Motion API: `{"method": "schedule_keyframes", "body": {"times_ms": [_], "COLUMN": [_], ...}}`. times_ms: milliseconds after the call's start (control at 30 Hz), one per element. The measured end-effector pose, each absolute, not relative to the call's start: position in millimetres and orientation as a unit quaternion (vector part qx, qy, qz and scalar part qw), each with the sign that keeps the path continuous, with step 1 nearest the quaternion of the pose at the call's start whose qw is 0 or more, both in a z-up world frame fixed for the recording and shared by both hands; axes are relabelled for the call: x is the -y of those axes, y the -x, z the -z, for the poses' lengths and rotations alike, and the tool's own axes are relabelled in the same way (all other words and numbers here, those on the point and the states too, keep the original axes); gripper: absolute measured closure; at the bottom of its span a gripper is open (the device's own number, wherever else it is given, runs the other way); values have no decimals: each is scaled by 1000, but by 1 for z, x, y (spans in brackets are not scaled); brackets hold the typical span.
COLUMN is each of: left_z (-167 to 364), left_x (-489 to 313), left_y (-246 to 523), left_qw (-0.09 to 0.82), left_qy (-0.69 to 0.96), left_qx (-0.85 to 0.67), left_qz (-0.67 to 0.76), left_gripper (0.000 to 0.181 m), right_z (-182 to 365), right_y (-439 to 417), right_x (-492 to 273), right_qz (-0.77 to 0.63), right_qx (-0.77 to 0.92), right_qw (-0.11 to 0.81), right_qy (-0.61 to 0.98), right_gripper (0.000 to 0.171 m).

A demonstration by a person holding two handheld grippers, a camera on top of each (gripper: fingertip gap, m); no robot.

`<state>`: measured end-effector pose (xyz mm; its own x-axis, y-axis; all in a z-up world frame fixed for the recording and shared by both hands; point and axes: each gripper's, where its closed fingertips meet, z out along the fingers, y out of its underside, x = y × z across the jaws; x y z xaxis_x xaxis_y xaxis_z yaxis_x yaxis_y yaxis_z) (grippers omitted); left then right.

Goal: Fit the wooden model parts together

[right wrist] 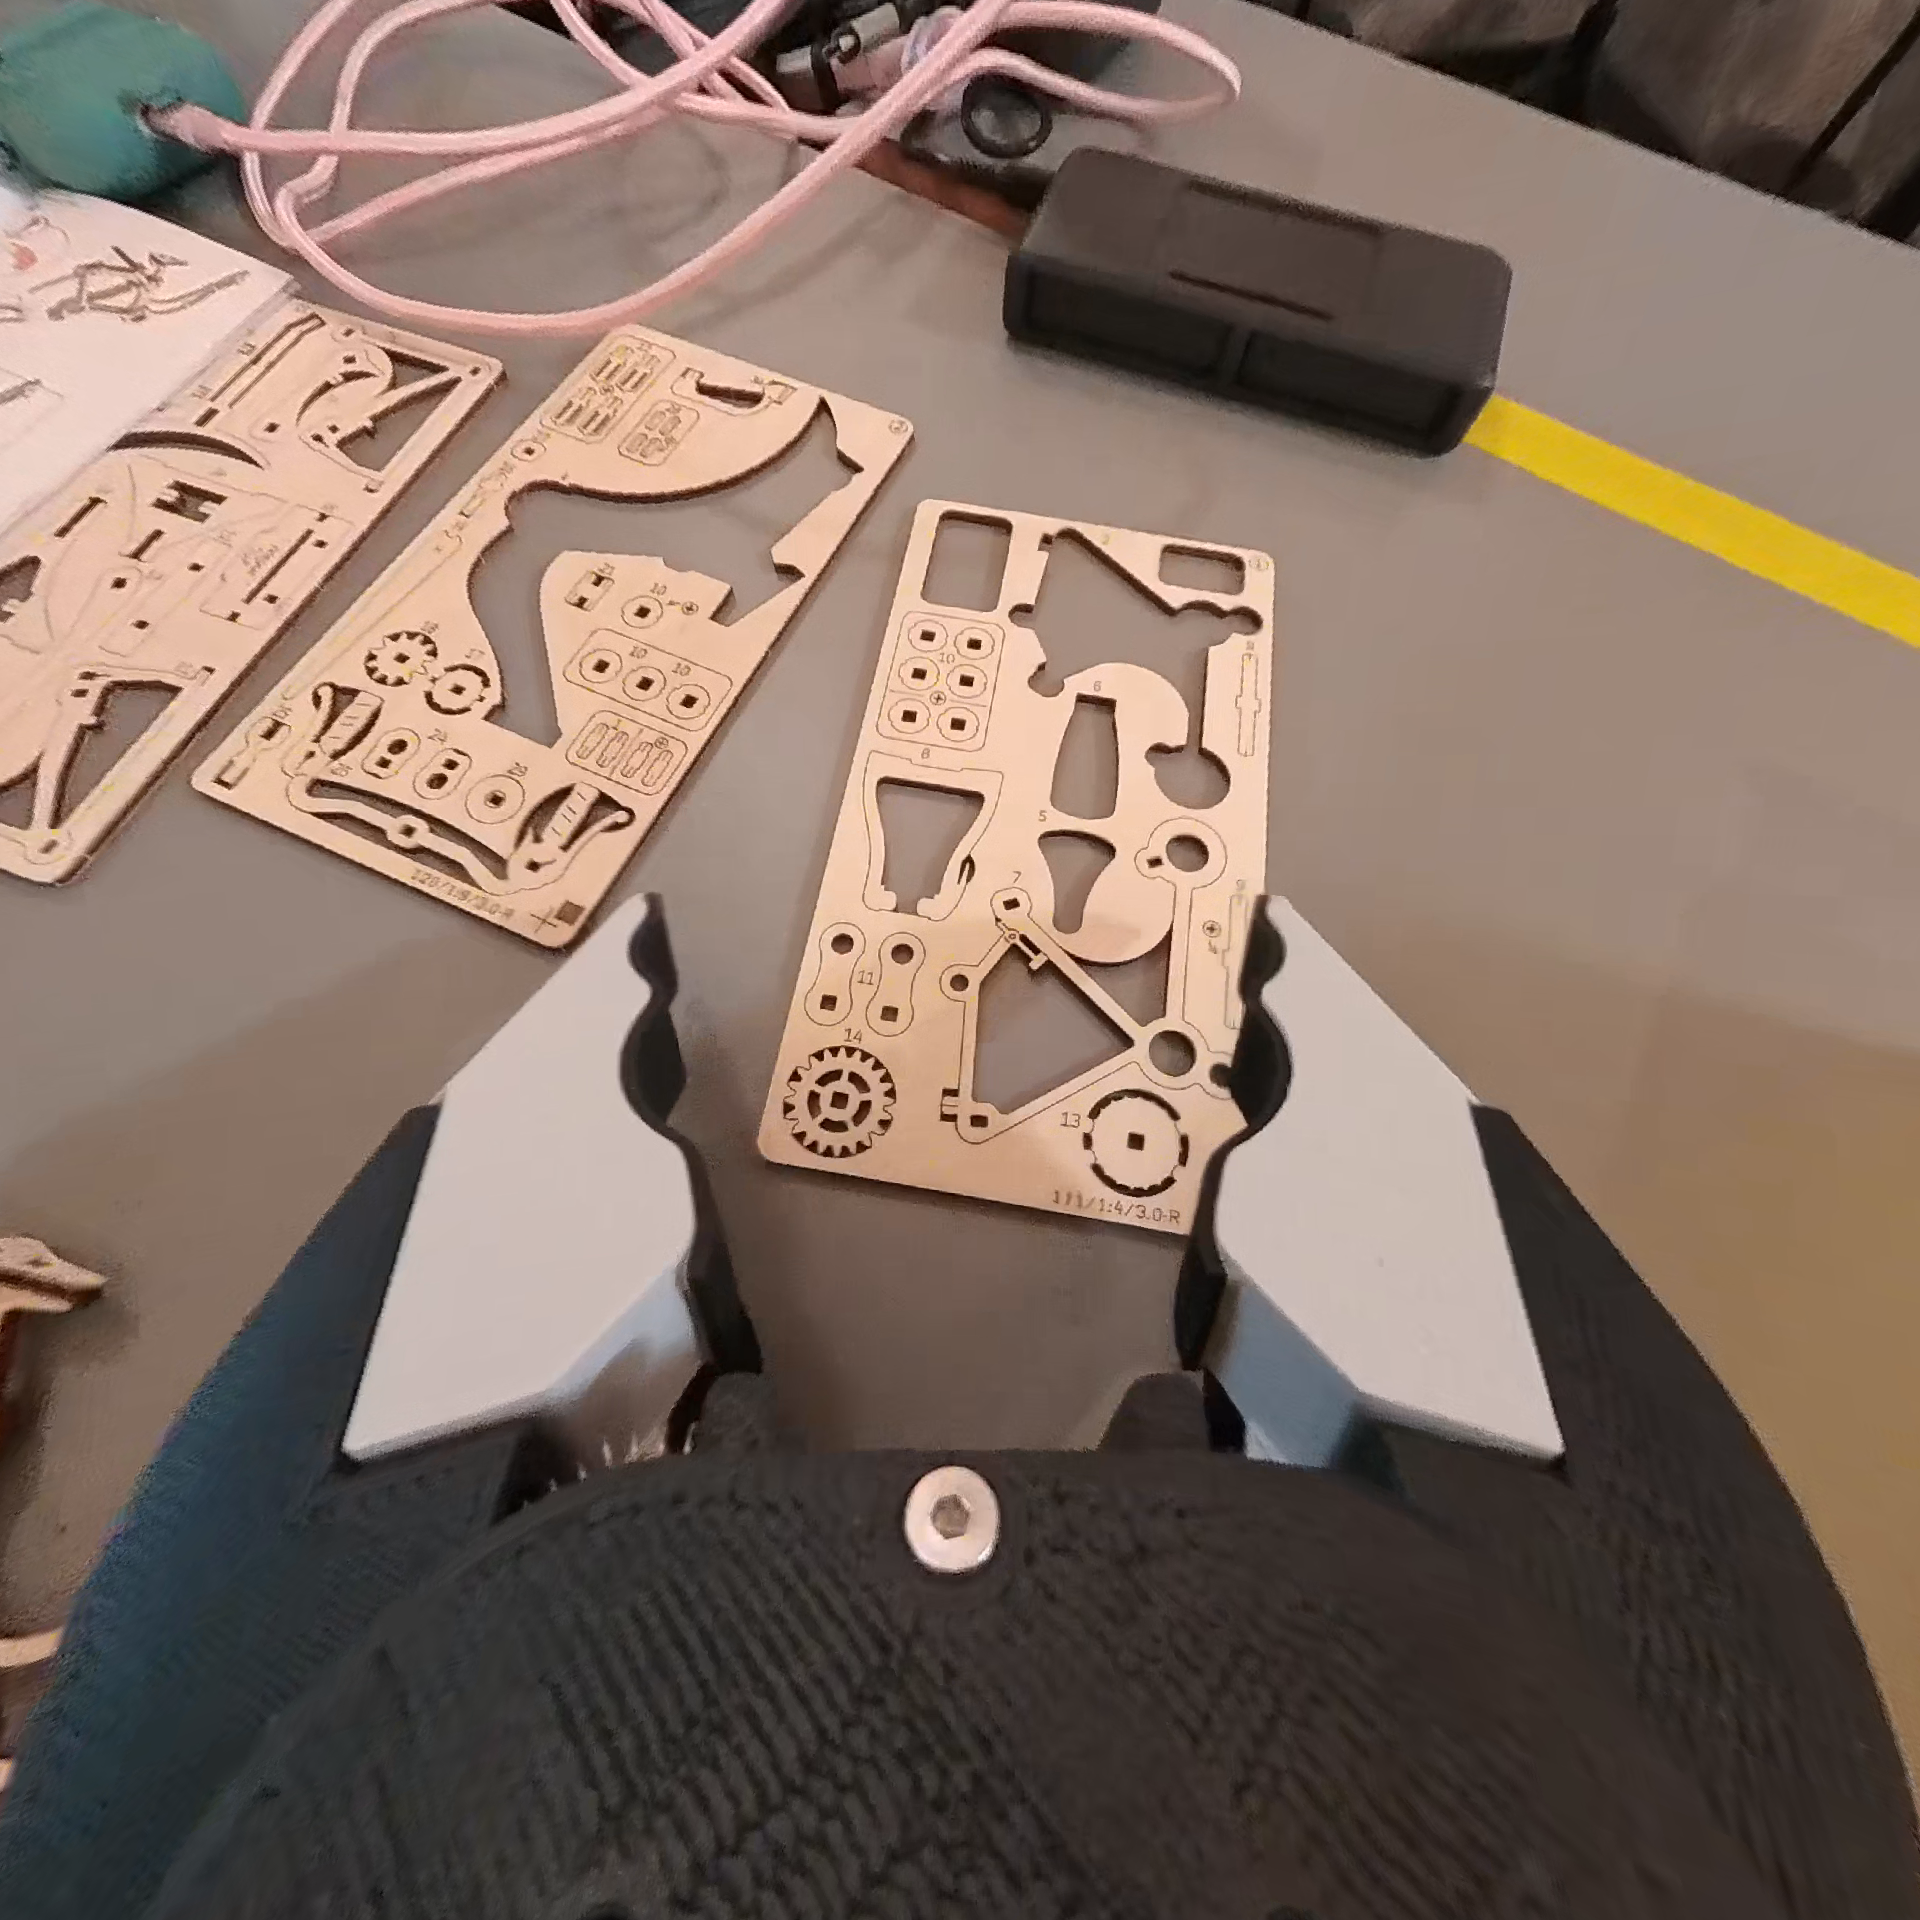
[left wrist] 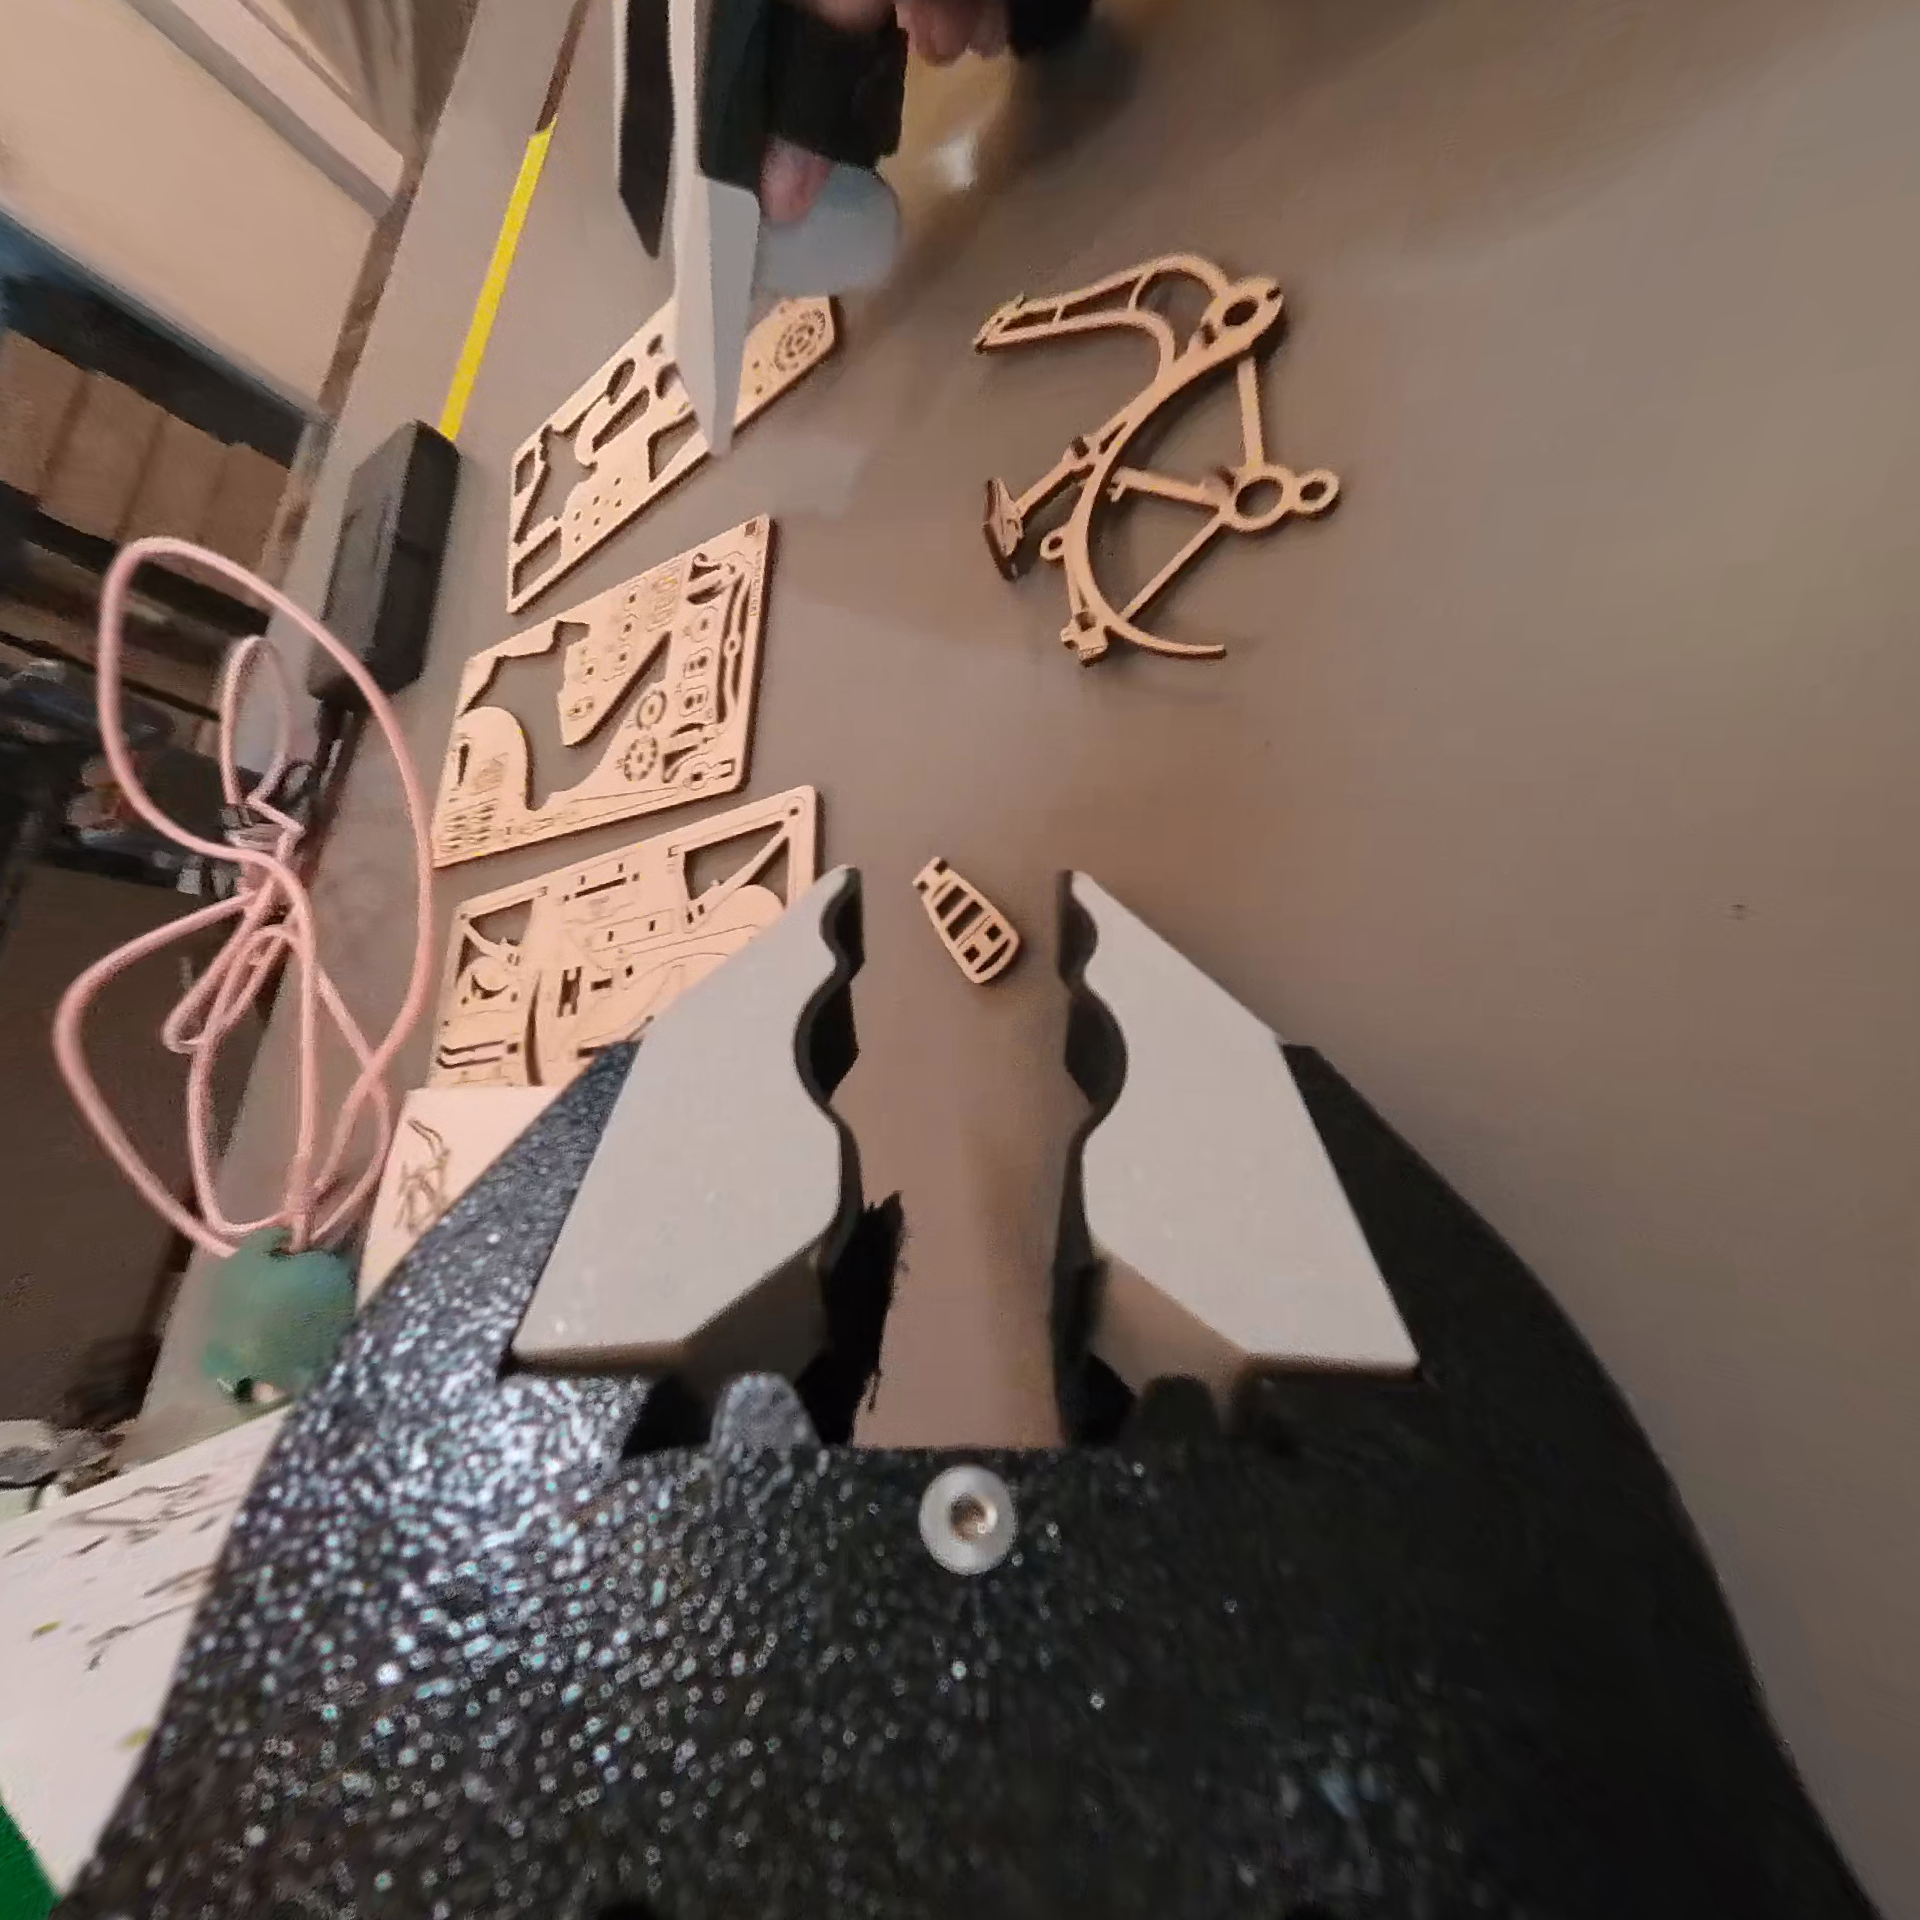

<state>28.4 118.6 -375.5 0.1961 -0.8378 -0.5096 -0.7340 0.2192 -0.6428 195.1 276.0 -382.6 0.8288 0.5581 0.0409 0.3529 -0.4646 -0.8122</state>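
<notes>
Left tongs (left wrist: 961, 904) are hanging open w/ nothing between the jaws, low over the grey tabletop (left wrist: 1455, 935). A small slotted wooden piece (left wrist: 966, 923) is lying flat on the tabletop just past the tips, in line w/ the gap, apart from both fingers. The tongs' black body is hiding the near tabletop and cutting off the nearest parts sheet (left wrist: 613, 956) at its lower corner. Farther out on the left side, two more sheets are lying in a row: the middle sheet (left wrist: 613, 696), then the far sheet (left wrist: 665, 447), partly covered by the right tongs (left wrist: 717, 416) coming in from above; can't tell their state from this view, it's blurred. To the right, well apart from the sheets, the part-built wooden frame (left wrist: 1143, 457) is lying w/ open tabletop all round it.

Right tongs (right wrist: 956, 935) are also standing open, empty, hovering over the near end of a parts sheet (right wrist: 1070, 831); the right finger is covering that sheet's near right edge. Left of it the middle sheet (right wrist: 551, 644) is lying askew, a narrow grey gap between them. A third sheet (right wrist: 187, 582) is cut off at the left edge, w/ a printed booklet (right wrist: 114, 301) overlapping its far corner. Bit of the frame is poking in at lower left, too blurred to read. Beyond: pink cord (right wrist: 623, 187) in loose loops, a teal thing (right wrist: 94, 104), a black box (right wrist: 1257, 301) by the yellow tape line (right wrist: 1683, 520).
</notes>
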Motion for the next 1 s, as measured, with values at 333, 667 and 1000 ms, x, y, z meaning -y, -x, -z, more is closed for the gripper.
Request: {"method": "schedule_keyframes", "body": {"times_ms": [333, 667, 1000], "left_z": [326, 311, 281], "left_x": [-117, -109, -163], "left_y": [-28, -34, -96], "left_qw": [561, 590, 540], "left_qy": [585, 579, 639], "left_qx": [-581, -554, -516], "left_qz": [74, 103, 182], "left_gripper": [147, 147, 145], "right_z": [396, 394, 378], "right_y": [-205, -213, -221], "right_x": [-281, -255, -238], "right_qz": [-87, -107, -22], "right_qx": [250, 316, 461], "right_qw": [405, 385, 447], "right_qy": [875, 860, 766], "right_gripper": [54, 79, 80]}}
